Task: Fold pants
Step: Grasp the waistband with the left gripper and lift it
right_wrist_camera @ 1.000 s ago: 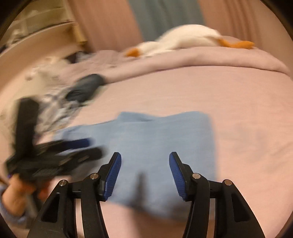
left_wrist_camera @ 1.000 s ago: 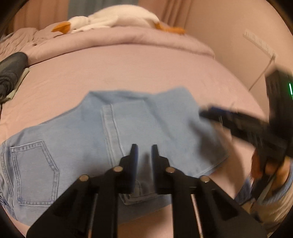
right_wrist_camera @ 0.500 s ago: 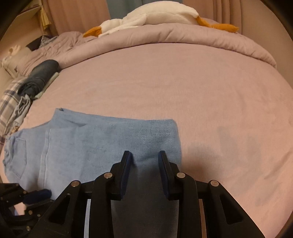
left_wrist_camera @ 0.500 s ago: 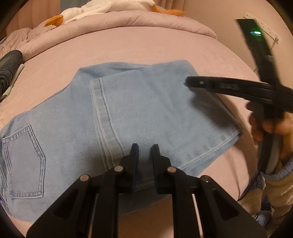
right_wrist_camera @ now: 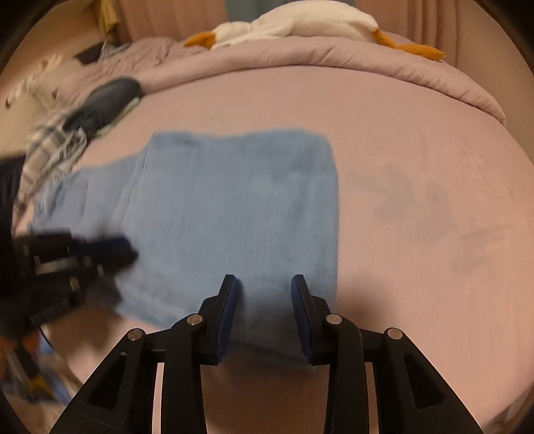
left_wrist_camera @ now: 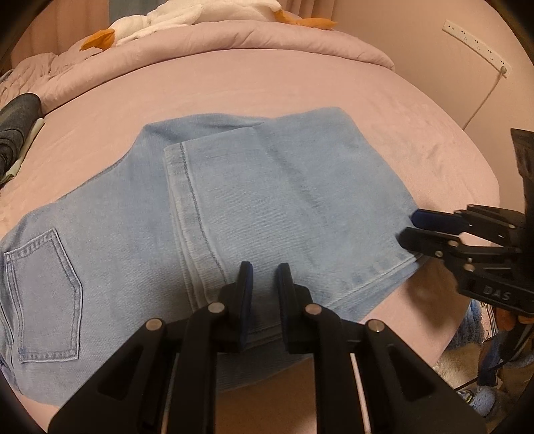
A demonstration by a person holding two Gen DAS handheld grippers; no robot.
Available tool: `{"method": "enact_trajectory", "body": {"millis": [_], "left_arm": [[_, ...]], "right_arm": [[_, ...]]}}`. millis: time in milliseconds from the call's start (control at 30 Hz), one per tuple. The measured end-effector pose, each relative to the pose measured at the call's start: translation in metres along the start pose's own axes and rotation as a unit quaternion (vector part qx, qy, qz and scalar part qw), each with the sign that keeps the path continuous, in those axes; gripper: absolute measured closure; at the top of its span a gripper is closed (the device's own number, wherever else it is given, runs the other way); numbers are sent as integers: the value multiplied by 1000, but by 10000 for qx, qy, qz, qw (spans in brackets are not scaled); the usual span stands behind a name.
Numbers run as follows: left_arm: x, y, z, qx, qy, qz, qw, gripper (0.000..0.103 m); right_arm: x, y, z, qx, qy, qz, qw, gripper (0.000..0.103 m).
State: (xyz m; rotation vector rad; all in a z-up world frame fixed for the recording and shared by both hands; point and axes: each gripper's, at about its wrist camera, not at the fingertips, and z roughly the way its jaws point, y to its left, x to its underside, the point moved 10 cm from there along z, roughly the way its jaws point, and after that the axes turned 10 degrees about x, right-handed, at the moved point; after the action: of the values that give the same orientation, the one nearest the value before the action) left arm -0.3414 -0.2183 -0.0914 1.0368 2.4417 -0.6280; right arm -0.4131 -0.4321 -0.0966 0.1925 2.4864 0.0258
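Note:
Light blue jeans point(left_wrist_camera: 253, 207) lie on the pink bed, legs folded over the seat so the hem point(left_wrist_camera: 180, 187) runs across the middle; a back pocket point(left_wrist_camera: 43, 293) shows at the left. They also show in the right wrist view point(right_wrist_camera: 233, 213), blurred. My left gripper point(left_wrist_camera: 263, 270) hovers over the near edge of the jeans, jaws a narrow gap apart, empty. My right gripper point(right_wrist_camera: 265, 283) is open and empty over the near right corner of the fold; it shows in the left wrist view point(left_wrist_camera: 409, 227) at the fold's right edge.
A rolled quilt point(left_wrist_camera: 233, 43) and a white plush goose point(right_wrist_camera: 300, 23) lie at the bed's far side. Dark folded clothes point(right_wrist_camera: 106, 100) and a plaid cloth point(right_wrist_camera: 50, 150) lie at the left. A power strip point(left_wrist_camera: 477, 43) hangs on the right wall.
My right gripper has dropped from above the jeans to the fold's right edge and its jaws have widened. My left gripper has come closer over the near edge, gap unchanged.

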Motion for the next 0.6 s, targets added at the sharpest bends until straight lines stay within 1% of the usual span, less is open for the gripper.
{"method": "enact_trajectory", "body": {"millis": [133, 233, 300, 333, 400, 467, 500, 567, 600], "left_arm": [[0, -1, 0, 13, -25, -12, 10000, 89], [1, 0, 0, 67, -34, -65, 10000, 88], [3, 1, -5, 126, -55, -167, 9998, 88], [4, 2, -10, 189, -102, -248, 9995, 85], [7, 7, -28, 401, -346, -490, 9974, 75], [12, 19, -50, 426, -652, -774, 9940, 40], [17, 29, -64, 420, -859, -973, 9907, 39], [28, 46, -87, 467, -1110, -1348, 9835, 39], [38, 60, -101, 428, -1247, -1643, 9776, 39]], "right_arm": [[0, -5, -10, -74, 104, 75, 9999, 70], [-2, -6, -17, -128, -70, 176, 9997, 70], [7, -5, -6, -95, 64, 143, 9998, 70], [9, -3, -1, -75, 117, 111, 9998, 70], [7, 1, -4, 23, 96, 2, 10000, 69], [3, 5, -9, -30, 134, -65, 9999, 69], [-2, 9, -15, -141, 82, -73, 9998, 69], [-10, 15, -24, -299, -92, -76, 9995, 67], [-15, 20, -26, -360, -172, -83, 9992, 65]]}}
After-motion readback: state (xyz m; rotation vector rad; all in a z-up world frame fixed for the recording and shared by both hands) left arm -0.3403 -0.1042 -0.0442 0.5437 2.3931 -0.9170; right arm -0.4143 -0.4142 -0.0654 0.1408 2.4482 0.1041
